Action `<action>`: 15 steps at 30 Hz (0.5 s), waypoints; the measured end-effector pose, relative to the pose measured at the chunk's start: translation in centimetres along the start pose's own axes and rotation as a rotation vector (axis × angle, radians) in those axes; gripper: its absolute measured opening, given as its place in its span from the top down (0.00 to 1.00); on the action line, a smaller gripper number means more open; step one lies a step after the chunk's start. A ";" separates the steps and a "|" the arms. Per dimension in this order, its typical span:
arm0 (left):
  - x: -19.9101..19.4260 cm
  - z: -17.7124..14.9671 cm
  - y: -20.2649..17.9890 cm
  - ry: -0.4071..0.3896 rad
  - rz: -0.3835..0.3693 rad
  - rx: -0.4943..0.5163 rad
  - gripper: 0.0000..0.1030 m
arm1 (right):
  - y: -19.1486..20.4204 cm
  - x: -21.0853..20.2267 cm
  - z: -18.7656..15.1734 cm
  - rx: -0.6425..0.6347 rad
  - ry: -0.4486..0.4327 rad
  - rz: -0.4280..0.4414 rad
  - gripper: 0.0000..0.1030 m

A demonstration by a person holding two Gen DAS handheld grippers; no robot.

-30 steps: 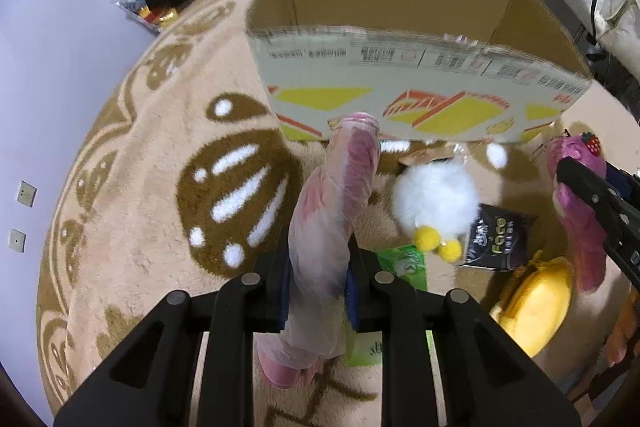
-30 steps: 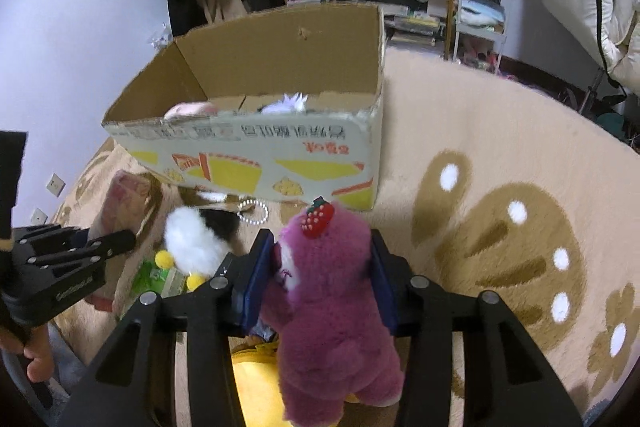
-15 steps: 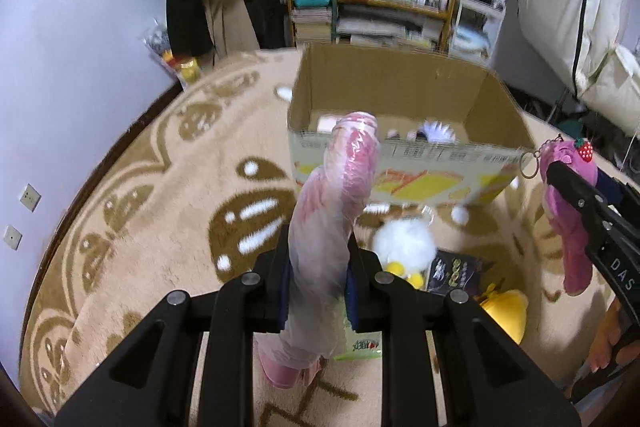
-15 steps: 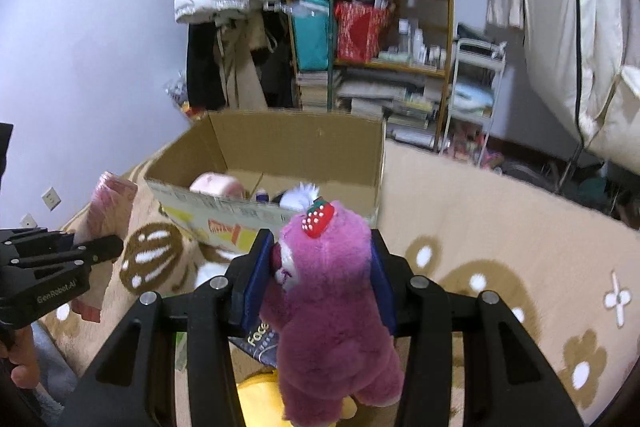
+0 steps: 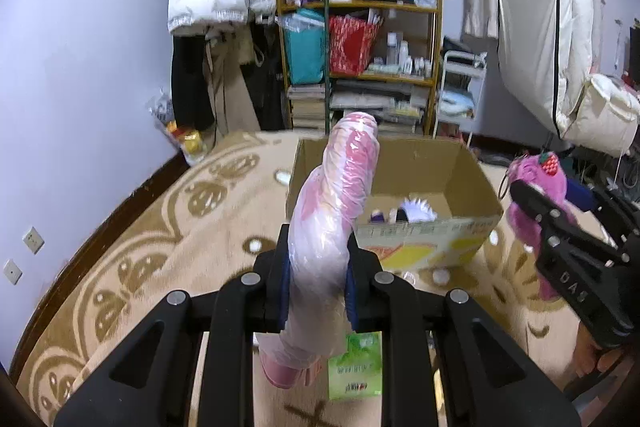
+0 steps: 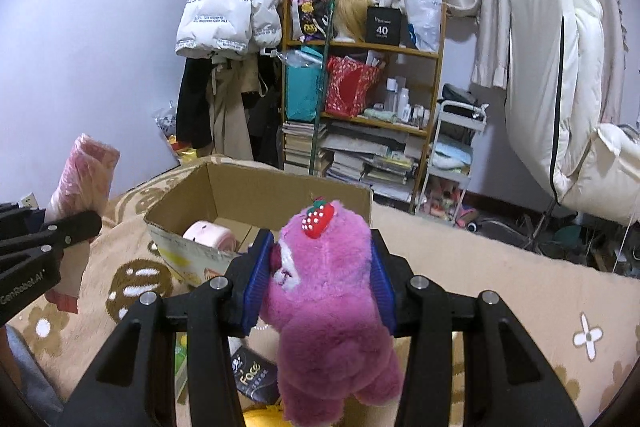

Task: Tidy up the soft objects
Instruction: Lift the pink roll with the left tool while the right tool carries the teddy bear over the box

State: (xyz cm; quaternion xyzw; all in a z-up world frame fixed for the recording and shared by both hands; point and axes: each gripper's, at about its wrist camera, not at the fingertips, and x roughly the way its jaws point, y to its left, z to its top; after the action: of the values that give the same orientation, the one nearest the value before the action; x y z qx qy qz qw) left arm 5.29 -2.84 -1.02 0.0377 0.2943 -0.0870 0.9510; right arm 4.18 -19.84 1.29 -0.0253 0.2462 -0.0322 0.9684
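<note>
My left gripper (image 5: 316,283) is shut on a long pink soft roll wrapped in clear plastic (image 5: 340,203), held up in front of the open cardboard box (image 5: 460,163). My right gripper (image 6: 318,281) is shut on a magenta plush bear (image 6: 328,303) with a strawberry on its head. The bear (image 5: 536,183) also shows at the right edge of the left wrist view. The roll (image 6: 86,175) and the left gripper (image 6: 52,239) appear at the left of the right wrist view. Inside the box (image 6: 280,191) lie a pink plush (image 6: 208,237) and a white frilly item (image 5: 416,209).
A patterned beige rug (image 5: 160,235) covers the floor. A green packet (image 5: 354,367), a black packet (image 6: 256,375) and a yellow toy (image 6: 260,417) lie on it below the grippers. A crowded shelf (image 5: 360,67), hanging coats and a white cart (image 6: 456,155) stand behind the box.
Both grippers have risen and tipped up with their toys. The box now sits lower and farther off, its inside visible, and the shelf and wall have come into view.
</note>
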 end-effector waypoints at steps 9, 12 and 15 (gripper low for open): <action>0.5 1.9 0.1 -0.082 -0.011 -0.008 0.81 | 0.9 1.0 1.3 -0.033 -0.042 0.007 0.52; 1.1 2.3 -0.1 -0.095 -0.011 -0.003 0.81 | 1.0 1.4 1.6 -0.039 -0.049 0.007 0.52; 1.6 2.5 -0.4 -0.112 -0.011 0.011 0.81 | 0.8 1.9 1.9 -0.046 -0.058 -0.001 0.52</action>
State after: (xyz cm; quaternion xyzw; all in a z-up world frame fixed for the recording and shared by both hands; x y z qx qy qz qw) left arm 7.93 -3.74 0.15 0.0365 0.2403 -0.0959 0.9653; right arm 6.81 -19.17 2.03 -0.0485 0.2189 -0.0261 0.9742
